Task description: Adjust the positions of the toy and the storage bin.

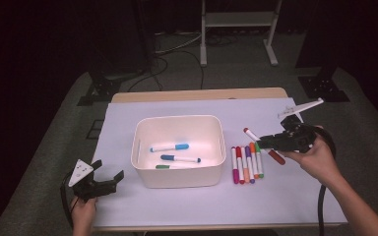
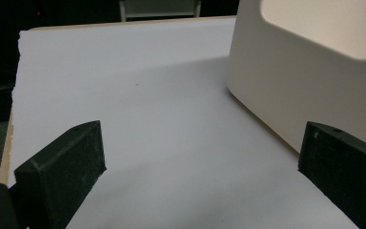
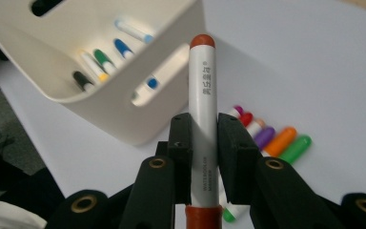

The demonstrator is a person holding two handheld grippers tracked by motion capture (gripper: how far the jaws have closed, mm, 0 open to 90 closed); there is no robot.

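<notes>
We keep the left gripper (image 1: 100,180) parked with jaws apart, nothing between them, just left of the white bin (image 1: 179,173), leaving the bin mouth clear. Our right gripper (image 1: 270,142) is clamped on the red marker (image 3: 203,119), lifted above the marker row (image 1: 246,164) beside it, presumably for dropping into the bin to its left.

A white marker (image 3: 204,114) with a red-brown cap and end — printed lettering along its barrel — is clamped mid-barrel, raised off the worktop, lying slantwise beside the row of coloured markers (image 1: 246,164).
</notes>
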